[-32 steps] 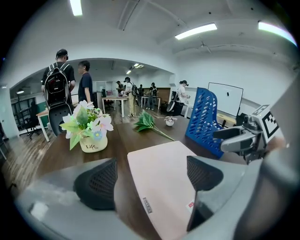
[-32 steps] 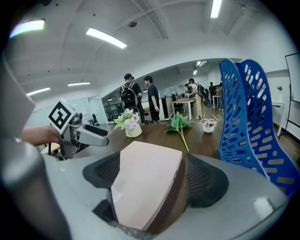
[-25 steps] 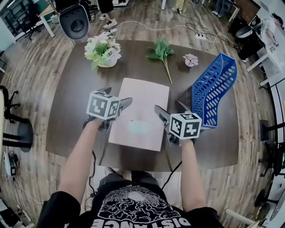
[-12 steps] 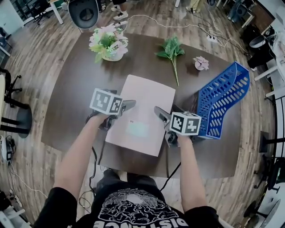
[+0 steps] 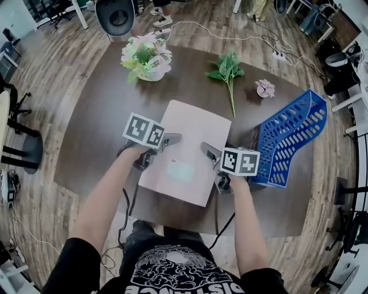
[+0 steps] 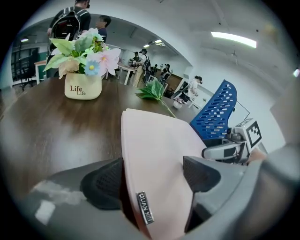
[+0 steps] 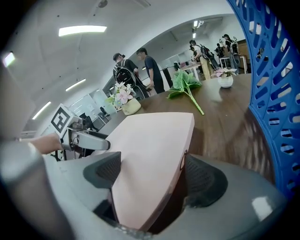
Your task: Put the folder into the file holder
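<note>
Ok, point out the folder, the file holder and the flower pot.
folder (image 5: 192,140), head view, bare middle of its pink cover.
file holder (image 5: 290,135), head view, its blue slotted wall.
flower pot (image 6: 83,86), left gripper view, front of the cream pot.

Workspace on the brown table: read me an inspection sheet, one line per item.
Surface: dark brown table.
Job's things: pink folder lies flat at centre; blue file holder stands to its right, apart.
Clutter: flower pot, green sprig, small pink flower along the far side.
Grippers: left gripper and right gripper each straddle a folder side edge, jaws apart, not pressing; the left's have just been closing.
Cables: gripper cables hang off the near edge; white cable on the floor.
Surroundings: wooden floor, office chair, people beyond.
</note>
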Demonstrator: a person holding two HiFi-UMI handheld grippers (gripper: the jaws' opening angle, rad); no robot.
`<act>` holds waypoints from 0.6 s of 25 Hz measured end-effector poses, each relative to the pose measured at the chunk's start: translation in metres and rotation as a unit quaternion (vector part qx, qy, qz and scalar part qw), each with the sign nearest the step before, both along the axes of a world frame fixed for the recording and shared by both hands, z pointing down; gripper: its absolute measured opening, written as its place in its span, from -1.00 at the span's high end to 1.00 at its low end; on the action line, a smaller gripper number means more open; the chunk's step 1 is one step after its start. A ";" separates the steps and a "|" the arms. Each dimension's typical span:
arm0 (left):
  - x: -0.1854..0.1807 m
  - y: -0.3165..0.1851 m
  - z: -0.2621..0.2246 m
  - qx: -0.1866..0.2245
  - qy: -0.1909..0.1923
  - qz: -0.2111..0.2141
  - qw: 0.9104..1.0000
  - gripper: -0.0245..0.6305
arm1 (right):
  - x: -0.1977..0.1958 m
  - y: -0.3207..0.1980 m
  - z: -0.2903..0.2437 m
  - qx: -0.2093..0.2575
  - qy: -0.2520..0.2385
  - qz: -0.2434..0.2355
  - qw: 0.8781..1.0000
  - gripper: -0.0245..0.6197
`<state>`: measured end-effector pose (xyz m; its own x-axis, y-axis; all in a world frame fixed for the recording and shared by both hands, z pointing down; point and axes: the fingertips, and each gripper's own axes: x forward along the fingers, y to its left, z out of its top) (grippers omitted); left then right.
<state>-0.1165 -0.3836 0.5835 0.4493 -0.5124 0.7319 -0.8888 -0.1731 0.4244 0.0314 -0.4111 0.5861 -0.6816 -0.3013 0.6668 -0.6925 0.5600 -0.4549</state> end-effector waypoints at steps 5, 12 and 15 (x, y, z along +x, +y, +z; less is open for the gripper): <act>0.000 -0.002 -0.006 0.015 0.013 -0.021 1.000 -0.33 | 0.000 0.000 0.000 0.003 0.022 -0.004 1.000 -0.34; -0.006 0.002 -0.029 0.047 0.008 -0.031 0.998 -0.28 | -0.003 -0.001 -0.022 0.045 0.030 -0.005 0.999 -0.34; -0.011 0.000 -0.048 0.074 0.005 -0.036 0.997 -0.21 | -0.006 -0.001 -0.040 0.074 0.027 0.000 0.997 -0.34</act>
